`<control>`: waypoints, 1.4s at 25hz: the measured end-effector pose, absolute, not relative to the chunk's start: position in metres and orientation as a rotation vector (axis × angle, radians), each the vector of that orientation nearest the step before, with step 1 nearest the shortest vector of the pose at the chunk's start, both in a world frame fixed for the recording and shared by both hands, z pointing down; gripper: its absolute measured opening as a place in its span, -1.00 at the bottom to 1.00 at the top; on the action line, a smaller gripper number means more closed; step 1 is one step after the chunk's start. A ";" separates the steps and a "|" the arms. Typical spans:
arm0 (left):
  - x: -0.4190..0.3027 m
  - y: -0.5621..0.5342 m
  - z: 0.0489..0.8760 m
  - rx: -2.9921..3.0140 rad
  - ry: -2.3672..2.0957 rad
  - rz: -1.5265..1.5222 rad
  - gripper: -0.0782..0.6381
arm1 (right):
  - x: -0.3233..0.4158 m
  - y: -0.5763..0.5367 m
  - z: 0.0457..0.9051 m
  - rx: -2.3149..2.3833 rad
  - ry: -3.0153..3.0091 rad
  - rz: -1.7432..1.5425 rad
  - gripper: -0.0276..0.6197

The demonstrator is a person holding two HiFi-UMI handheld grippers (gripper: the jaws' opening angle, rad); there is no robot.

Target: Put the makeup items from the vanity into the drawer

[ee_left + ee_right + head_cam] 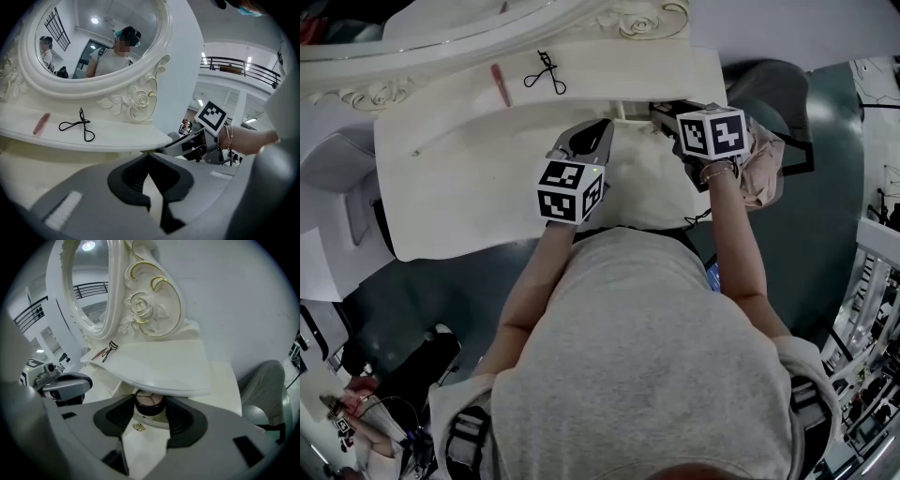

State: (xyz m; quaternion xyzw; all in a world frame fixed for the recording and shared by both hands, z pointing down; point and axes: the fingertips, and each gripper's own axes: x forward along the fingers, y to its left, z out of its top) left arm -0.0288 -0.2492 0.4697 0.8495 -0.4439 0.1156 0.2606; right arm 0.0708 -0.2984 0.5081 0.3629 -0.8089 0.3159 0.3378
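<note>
A black eyelash curler [546, 73] [77, 126] and a pink stick [501, 84] [41, 123] lie on the vanity's raised shelf [609, 70], below the mirror. My right gripper [664, 111] [150, 403] reaches under the shelf's edge. It is shut on a round dark-rimmed compact [150, 404] with a pinkish top. This happens over the cream inside of the drawer [649, 183]. A small gold fitting [138, 427] shows just below the compact. My left gripper [598, 127] [149, 157] hovers beside it to the left, its tips touching and holding nothing.
The ornate oval mirror [93, 42] rises behind the shelf. The vanity's main top [459, 178] spreads to the left. A grey chair [778, 84] [267, 390] stands to the right of the vanity. Another person [356, 412] is at the lower left.
</note>
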 end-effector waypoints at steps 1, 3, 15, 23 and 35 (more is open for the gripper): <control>-0.029 -0.249 0.469 2.298 -1.202 0.305 -0.76 | 0.070 -0.299 0.509 0.965 -2.102 0.816 -0.26; -0.030 -0.248 0.466 2.290 -1.204 0.280 -0.76 | 0.069 -0.301 0.510 1.001 -2.087 0.802 -0.26; -0.028 -0.244 0.461 2.301 -1.203 0.260 -0.76 | 0.071 -0.304 0.512 1.116 -2.048 0.749 -0.26; -0.028 -0.240 0.458 2.313 -1.200 0.256 -0.76 | 0.071 -0.304 0.512 1.118 -2.061 0.740 -0.26; -0.032 -0.234 0.453 2.314 -1.215 0.257 -0.76 | 0.067 -0.301 0.508 1.114 -2.127 0.732 -0.22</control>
